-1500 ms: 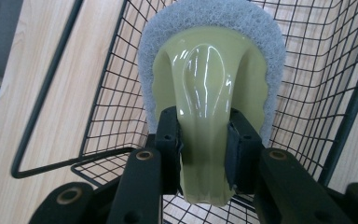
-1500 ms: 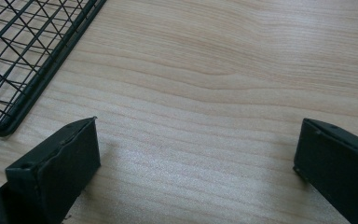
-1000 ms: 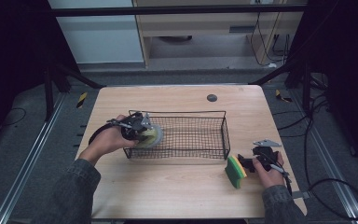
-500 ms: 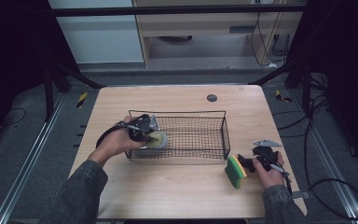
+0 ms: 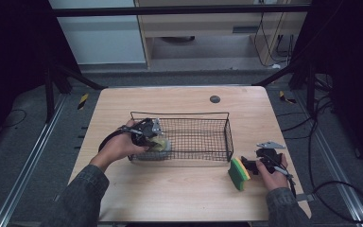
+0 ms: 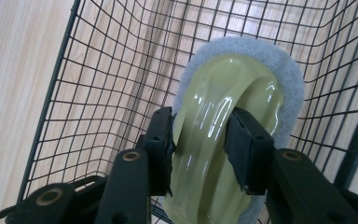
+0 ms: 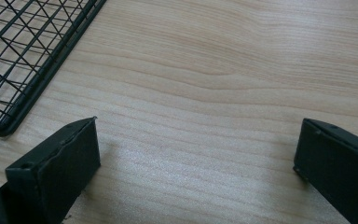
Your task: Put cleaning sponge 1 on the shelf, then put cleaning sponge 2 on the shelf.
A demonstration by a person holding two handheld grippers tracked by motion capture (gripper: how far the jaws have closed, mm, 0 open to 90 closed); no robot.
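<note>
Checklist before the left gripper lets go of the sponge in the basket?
1. Pale sponge inside wire basket: ok.
2. Left gripper free of the sponge: not ok. Its jaws have just been opening, but the sponge is pinched between them.
3. Sponge resting on basket floor: cannot tell.
4. Right gripper jaws open, nothing between: ok.
5. Green sponge on table, outside basket: ok.

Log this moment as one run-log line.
left gripper jaws: just been opening, pale scrubber between | scrubber: inside wire basket | right gripper jaws: open over table
</note>
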